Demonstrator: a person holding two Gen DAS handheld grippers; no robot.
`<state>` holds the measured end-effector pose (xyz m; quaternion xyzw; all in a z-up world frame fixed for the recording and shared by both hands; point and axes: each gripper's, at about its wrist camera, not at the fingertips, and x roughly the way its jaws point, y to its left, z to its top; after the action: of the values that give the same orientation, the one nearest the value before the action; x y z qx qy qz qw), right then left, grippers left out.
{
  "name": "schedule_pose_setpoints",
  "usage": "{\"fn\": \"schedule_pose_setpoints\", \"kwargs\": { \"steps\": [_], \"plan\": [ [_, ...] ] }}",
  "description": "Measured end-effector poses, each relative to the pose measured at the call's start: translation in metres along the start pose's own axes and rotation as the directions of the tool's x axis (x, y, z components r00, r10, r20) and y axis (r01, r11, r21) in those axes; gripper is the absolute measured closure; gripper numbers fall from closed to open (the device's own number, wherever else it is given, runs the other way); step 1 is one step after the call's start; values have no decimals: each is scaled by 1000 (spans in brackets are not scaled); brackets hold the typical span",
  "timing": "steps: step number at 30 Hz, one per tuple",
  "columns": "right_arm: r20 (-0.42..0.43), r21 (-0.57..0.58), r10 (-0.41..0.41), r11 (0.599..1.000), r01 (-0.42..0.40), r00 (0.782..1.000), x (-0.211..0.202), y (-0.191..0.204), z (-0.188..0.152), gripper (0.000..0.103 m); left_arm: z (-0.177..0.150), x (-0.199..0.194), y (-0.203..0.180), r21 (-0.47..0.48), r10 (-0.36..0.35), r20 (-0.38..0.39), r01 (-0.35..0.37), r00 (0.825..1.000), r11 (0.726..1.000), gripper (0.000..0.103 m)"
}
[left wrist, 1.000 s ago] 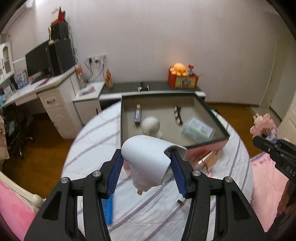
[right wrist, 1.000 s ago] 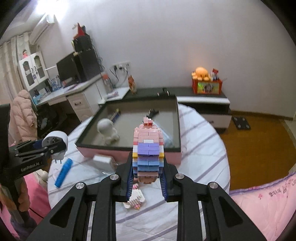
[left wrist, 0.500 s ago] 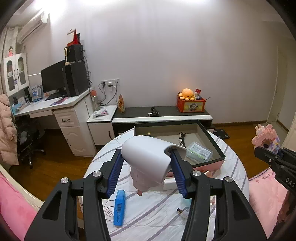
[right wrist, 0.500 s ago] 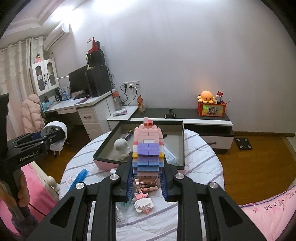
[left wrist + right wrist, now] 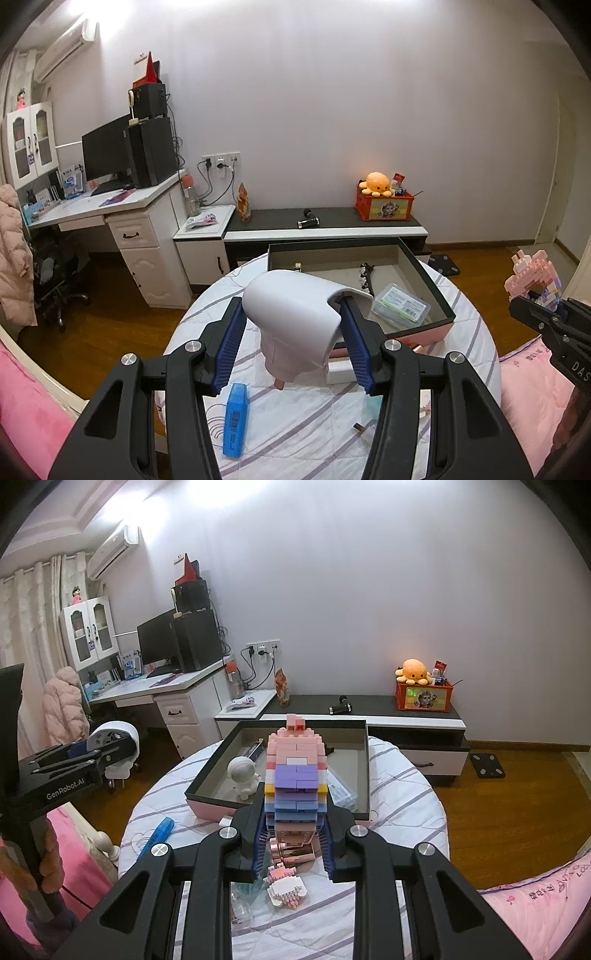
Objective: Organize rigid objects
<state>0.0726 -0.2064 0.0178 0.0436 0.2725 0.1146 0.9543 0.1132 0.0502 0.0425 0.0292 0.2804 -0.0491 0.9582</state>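
Your left claw (image 5: 293,345) is clamped on the white plug-in device (image 5: 295,317), blue pads squeezing its rounded shell from both sides so the prongs hang clear beneath; that sideways hold suits a smooth, hard casing that could otherwise slip. Your right claw (image 5: 293,836) is closed on the pastel brick figure (image 5: 295,771), pinching its lower blocks so the tall stack stands upright above the fingers. I judge both are carried high to clear the rim before lowering.

Below them on the round tabletop (image 5: 295,435) lie the pieces not yet sorted: a blue highlighter (image 5: 234,421) near the left edge, a small white-and-pink brick piece (image 5: 286,886) and a rose-gold case (image 5: 293,849) just under the right claw.

Farther on sits the open box (image 5: 210,775), pink outside, dark-rimmed. Inside it rest a white astronaut figure (image 5: 243,777), a clear plastic case (image 5: 400,304) and a black hair clip (image 5: 365,275), so it reads as the collecting place. Aim each load at bare floor inside, apart from those.
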Motion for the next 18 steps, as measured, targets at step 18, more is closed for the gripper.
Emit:
{"fn": "schedule_pose_setpoints", "kwargs": {
  "steps": [18],
  "plan": [
    [-164,7,64,998,-64,984,127,-14,23,79,25,131,-2,19,-23,-194,28,981,999,50]
  ]
}}
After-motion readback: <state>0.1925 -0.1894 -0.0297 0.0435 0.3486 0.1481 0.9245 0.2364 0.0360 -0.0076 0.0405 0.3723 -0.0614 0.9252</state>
